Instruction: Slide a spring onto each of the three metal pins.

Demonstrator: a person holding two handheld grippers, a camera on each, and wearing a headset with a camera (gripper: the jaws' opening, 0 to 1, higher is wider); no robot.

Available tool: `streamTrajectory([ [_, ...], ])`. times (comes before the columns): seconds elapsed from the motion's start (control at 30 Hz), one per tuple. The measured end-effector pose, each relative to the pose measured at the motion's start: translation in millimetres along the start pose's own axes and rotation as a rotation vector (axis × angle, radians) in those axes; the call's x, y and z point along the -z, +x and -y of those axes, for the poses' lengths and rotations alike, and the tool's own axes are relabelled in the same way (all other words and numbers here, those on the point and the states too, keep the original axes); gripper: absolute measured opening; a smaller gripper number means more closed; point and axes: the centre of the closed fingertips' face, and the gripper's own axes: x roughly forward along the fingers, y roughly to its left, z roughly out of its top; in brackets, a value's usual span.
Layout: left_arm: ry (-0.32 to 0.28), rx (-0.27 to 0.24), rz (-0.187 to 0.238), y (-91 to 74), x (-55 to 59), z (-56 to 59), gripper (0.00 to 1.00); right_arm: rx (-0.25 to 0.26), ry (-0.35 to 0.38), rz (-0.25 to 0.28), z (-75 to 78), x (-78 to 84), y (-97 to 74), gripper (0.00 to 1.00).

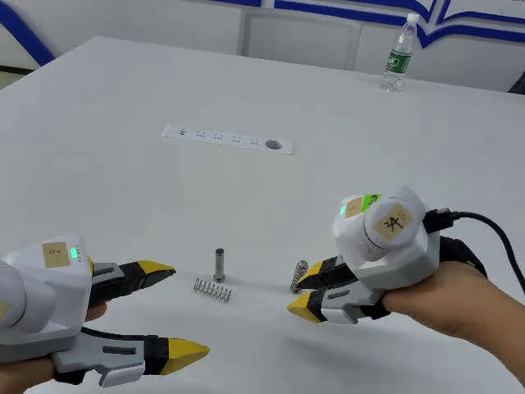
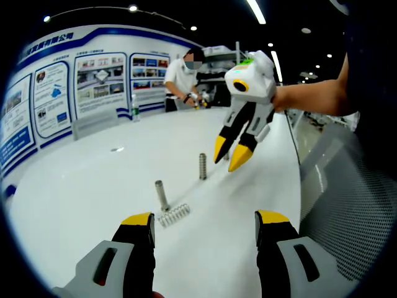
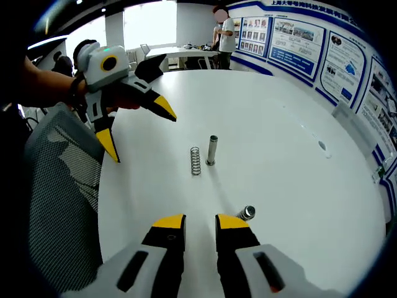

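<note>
— While the left gripper (image 1: 189, 310), white-bodied with black jaws tipped in yellow, is hovering low over the broad white table (image 1: 115, 197), where is the thing it is after?

— A short loose coil spring (image 1: 212, 289) of bright steel wire is lying flat on the table. It is sitting just beside the foot of a bare upright pin (image 1: 219, 264) of grey metal, on the person's side of it.

— Which way is it pointing?

— Its long axis is running across the table, left to right in the head view. In the left gripper view it is sitting straight ahead, just past the tips, and lying along the line on which the jaws close. I am judging that the hand is going to need a roll, so the tips pinch across the coils rather than end to end.

— And the jaws?

— The left ones are standing wide apart, holding nothing. The matching right gripper (image 1: 293, 296) is showing only a narrow gap, also empty. It is hanging just beside a second upright pin (image 1: 299, 277) that seems to be wearing a spring already.

— Which hand is nearer?

— The left, I'm reckoning; the right is sitting farther off, on the spring's other side.

— Anything standing in the way?

— The bare pin is crowding the spring's far side, so a jaw is risking a knock. A long white socket strip (image 1: 221, 138) and a clear plastic water bottle (image 1: 400, 51) are standing well apart, farther back.
</note>
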Motion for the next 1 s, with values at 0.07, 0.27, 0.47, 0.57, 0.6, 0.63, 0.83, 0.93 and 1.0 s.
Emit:
streamTrajectory([
  [0.07,0.0,0.0,-0.001,0.0,0.7,0.0,0.67,-0.01,0.0,0.012,-4.2,-5.6,4.8,0.2],
  [0.27,-0.001,-0.002,-0.001,-0.4,1.2,0.2,0.67,-0.023,-0.01,0.027,-8.4,-17.4,19.5,0.2],
  [0.47,-0.005,-0.005,-0.006,-1.7,3.8,-0.3,0.67,-0.025,-0.009,0.04,-9.8,-26.7,35.0,0.2],
  [0.57,-0.007,-0.007,-0.007,-2.2,4.4,-0.2,0.66,-0.017,-0.017,0.043,-10.5,-30.9,43.5,0.2],
  [0.6,-0.008,-0.007,-0.007,-2.2,4.6,-0.3,0.66,-0.017,-0.014,0.047,-11.0,-32.4,45.6,0.2],
  [0.63,-0.008,-0.008,-0.008,-2.3,5.0,-0.4,0.66,-0.013,-0.014,0.049,-10.6,-33.6,47.8,0.2],
  [0.83,-0.009,-0.005,-0.011,-1.7,5.7,0.5,0.66,-0.002,-0.012,0.04,-11.0,-35.8,65.1,0.2],
  [0.93,-0.01,-0.006,-0.012,-2.1,6.1,0.2,0.66,0.011,-0.005,0.039,-8.5,-37.2,71.2,0.2],
  [1.0,-0.012,-0.007,-0.013,-2.5,6.7,0.1,0.66,0.015,0.0,0.041,-7.0,-37.8,74.2,0.2],
])
